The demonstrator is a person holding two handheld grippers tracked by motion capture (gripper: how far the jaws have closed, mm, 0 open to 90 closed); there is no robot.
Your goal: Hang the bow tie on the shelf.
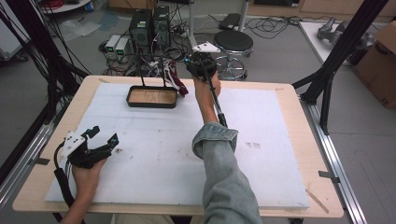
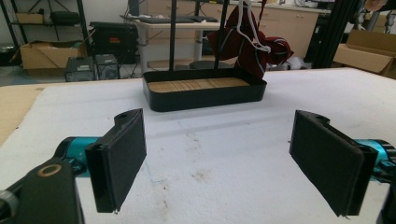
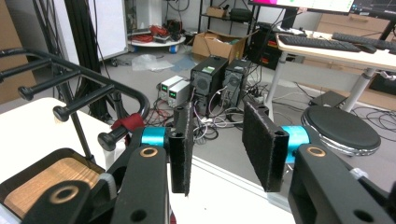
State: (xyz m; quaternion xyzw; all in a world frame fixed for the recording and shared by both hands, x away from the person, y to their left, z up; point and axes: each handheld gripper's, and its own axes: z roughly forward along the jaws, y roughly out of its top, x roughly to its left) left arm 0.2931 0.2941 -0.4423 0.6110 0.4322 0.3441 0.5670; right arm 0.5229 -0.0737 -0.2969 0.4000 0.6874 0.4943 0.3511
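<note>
Currently: red cloth (image 1: pixel 181 86) hangs on rack (image 1: pixel 164 70) just left of R gripper (image 1: pixel 198 63), jaws apart, empty; L gripper (image 1: pixel 100 137) far, open.

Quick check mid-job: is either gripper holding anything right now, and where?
Nothing is held. The right gripper stands open beside the dark red cloth on the rack; the left gripper is open.

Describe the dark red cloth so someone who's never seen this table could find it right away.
Start at the white mat covering the wooden table and go to its far edge, where a black tray with a wooden floor carries a black rod rack. The dark red cloth hangs from that rack at the tray's right end, the one soft, white-trimmed thing there.
</note>
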